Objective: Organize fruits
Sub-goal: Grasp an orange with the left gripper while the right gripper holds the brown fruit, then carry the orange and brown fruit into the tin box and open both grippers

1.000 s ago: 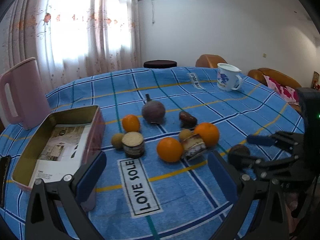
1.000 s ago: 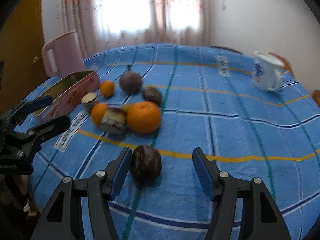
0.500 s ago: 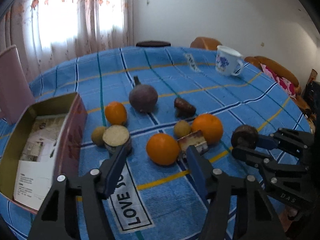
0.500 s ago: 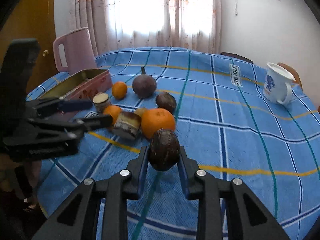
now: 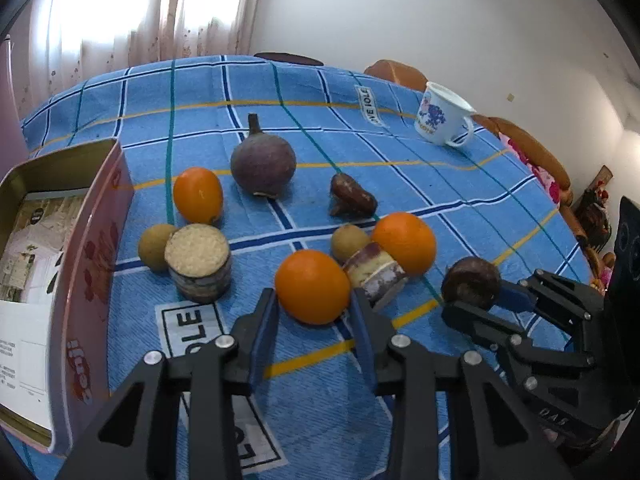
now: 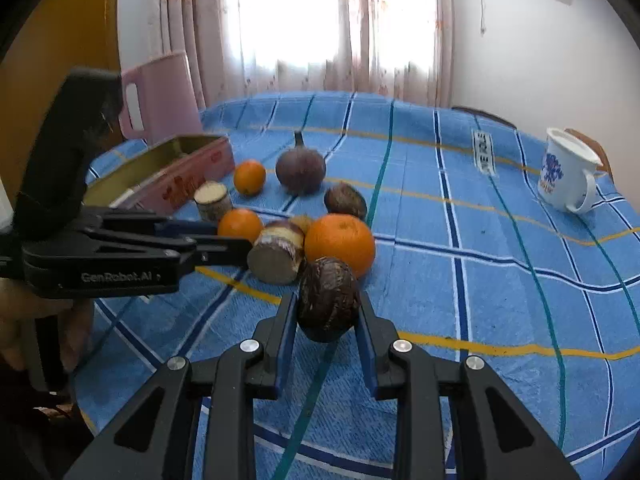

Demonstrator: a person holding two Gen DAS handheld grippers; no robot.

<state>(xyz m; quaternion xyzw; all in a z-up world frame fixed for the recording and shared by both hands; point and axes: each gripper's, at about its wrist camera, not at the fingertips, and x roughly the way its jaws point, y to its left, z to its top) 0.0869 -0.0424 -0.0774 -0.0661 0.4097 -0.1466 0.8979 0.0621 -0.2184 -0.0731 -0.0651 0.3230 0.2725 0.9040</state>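
Observation:
My right gripper point(image 6: 327, 314) is shut on a dark brown wrinkled fruit point(image 6: 327, 300) and holds it above the blue checked cloth; it also shows in the left wrist view point(image 5: 471, 282). My left gripper point(image 5: 313, 312) has its jaws on both sides of an orange point(image 5: 313, 286) that rests on the cloth; the pads look to touch it. Around it lie another orange point(image 5: 404, 242), a small orange point(image 5: 198, 194), a large purple fruit point(image 5: 263, 166), a brown fruit point(image 5: 352, 199), two small tan fruits point(image 5: 152, 246), and two cut cane pieces point(image 5: 198, 262).
An open pink tin box point(image 5: 60, 264) with papers inside stands at the left. A white mug point(image 5: 440, 120) stands at the far right of the table. A pink jug point(image 6: 160, 96) stands behind the box. Chairs stand beyond the table's far edge.
My left gripper has moved forward and narrowed around the nearest orange. My right gripper, closed on the brown fruit half a second ago, has lifted it a little.

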